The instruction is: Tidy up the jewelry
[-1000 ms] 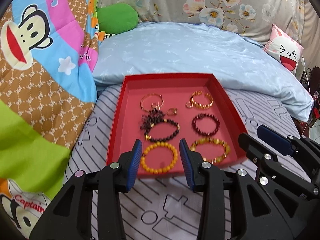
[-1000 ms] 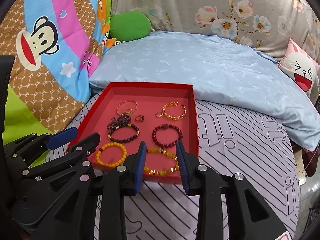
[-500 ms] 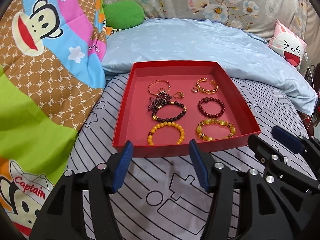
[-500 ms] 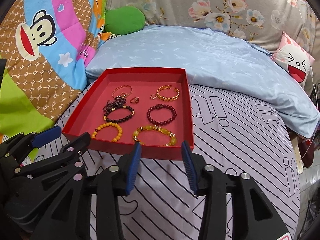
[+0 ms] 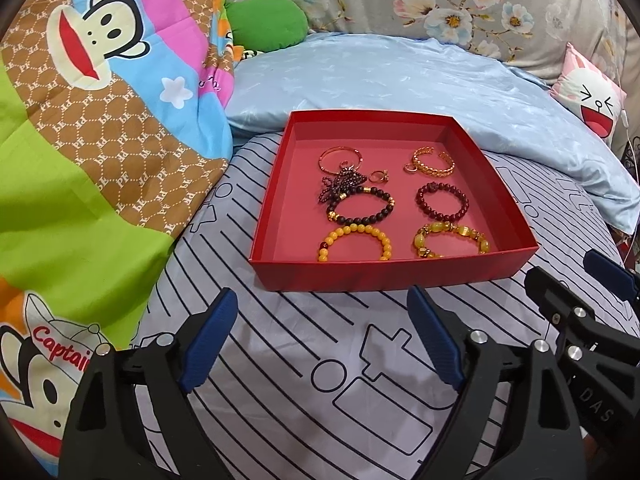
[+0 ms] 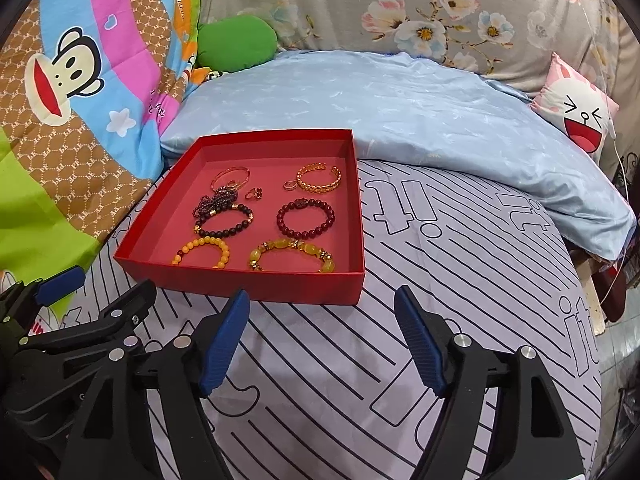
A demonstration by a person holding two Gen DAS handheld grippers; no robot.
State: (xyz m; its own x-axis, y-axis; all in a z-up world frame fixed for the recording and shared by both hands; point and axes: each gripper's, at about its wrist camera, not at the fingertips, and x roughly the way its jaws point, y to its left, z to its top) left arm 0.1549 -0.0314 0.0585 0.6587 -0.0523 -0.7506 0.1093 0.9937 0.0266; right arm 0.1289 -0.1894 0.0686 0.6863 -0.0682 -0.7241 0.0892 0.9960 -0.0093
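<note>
With every bracelet lying inside the shallow red cardboard tray [image 5: 394,276] on the striped bedsheet [image 5: 320,360], both empty grippers, left [image 5: 332,336] and right [image 6: 322,336], jaws just widened, should retreat without nudging its near wall.

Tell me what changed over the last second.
Both grippers drew back from the red tray, and their jaws have just been opening; left gripper and right gripper stand open with nothing between the fingers. The bracelets lie in the tray as before.
</note>
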